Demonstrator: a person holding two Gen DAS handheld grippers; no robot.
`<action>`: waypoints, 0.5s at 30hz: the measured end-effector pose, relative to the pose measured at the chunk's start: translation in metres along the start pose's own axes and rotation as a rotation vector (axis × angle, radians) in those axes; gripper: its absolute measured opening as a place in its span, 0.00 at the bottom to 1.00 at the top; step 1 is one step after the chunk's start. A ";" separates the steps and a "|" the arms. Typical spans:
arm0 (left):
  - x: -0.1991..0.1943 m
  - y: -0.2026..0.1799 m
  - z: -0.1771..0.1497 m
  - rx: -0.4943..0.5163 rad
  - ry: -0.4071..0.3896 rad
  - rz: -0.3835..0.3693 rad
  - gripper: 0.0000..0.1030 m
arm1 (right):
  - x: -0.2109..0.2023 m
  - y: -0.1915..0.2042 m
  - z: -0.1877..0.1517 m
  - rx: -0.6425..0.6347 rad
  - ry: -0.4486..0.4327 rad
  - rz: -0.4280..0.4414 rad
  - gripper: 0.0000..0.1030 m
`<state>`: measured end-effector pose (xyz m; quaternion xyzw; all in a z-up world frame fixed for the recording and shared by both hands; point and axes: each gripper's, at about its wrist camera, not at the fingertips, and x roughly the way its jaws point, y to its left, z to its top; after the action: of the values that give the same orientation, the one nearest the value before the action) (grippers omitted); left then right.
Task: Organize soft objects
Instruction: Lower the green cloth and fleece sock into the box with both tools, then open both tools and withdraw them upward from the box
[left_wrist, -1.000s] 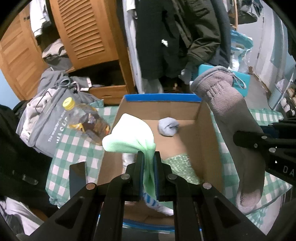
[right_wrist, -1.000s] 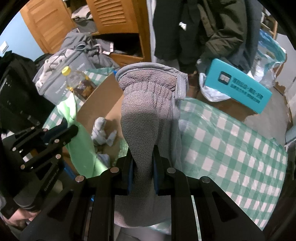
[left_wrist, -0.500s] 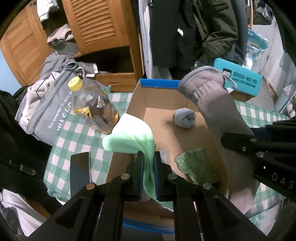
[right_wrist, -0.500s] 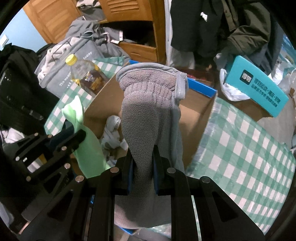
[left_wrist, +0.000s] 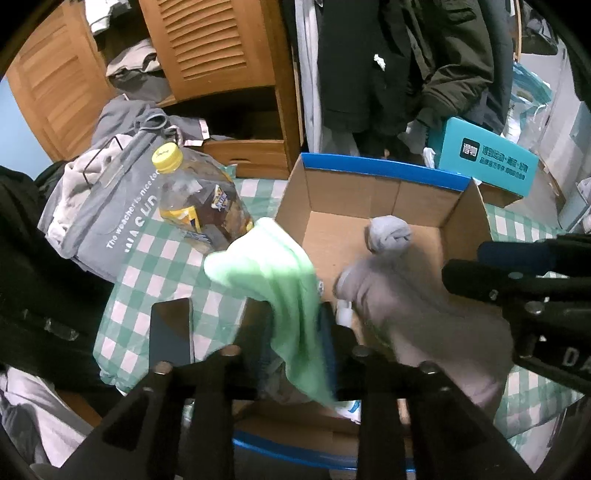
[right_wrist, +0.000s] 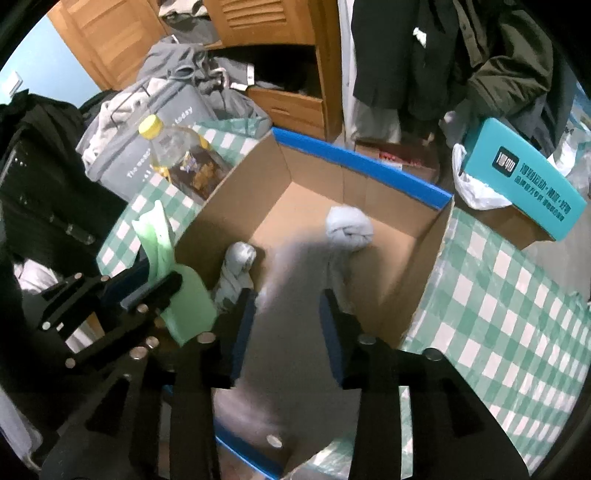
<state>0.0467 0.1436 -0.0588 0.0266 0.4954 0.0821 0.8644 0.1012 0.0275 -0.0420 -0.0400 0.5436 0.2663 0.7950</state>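
Release step, both hands at once, over the cardboard box (right_wrist: 373, 236) standing on the green checked tablecloth (right_wrist: 498, 295). Left gripper (left_wrist: 295, 336): jaws have just been opening; the green sock (left_wrist: 280, 280) hangs between them, draped over the box's near-left wall, apparently no longer pinched, though it brushes the right pad. Right gripper (right_wrist: 286, 325): jaws likewise just opening, now spread; the grey glove (right_wrist: 288, 295) is a blur between them, seemingly slipping down into the box's near end. Already in the box: a rolled grey sock (right_wrist: 349, 229) toward the far wall, another grey bundle (right_wrist: 236, 266) against the left wall. A plastic bottle (left_wrist: 199, 206) lies on the cloth just beside the box's left wall; a dark phone (left_wrist: 171, 332) rests near the cloth's near-left edge. Judgement: dropping stage nearly complete. Next move calls for spreading wider and lifting clear without snagging fabric; the green sock may catch on the wall and fall outside, so nudge it inward first.
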 end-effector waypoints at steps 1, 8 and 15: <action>-0.001 0.000 0.000 0.001 -0.004 0.004 0.40 | -0.004 0.000 0.000 0.004 -0.010 0.002 0.44; -0.017 -0.002 0.002 0.012 -0.040 0.014 0.59 | -0.028 -0.004 -0.002 0.019 -0.050 -0.012 0.51; -0.036 -0.009 0.004 0.042 -0.082 0.023 0.76 | -0.054 -0.012 -0.014 0.035 -0.093 -0.041 0.63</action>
<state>0.0332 0.1287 -0.0277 0.0537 0.4610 0.0804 0.8821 0.0809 -0.0082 -0.0021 -0.0246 0.5096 0.2421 0.8253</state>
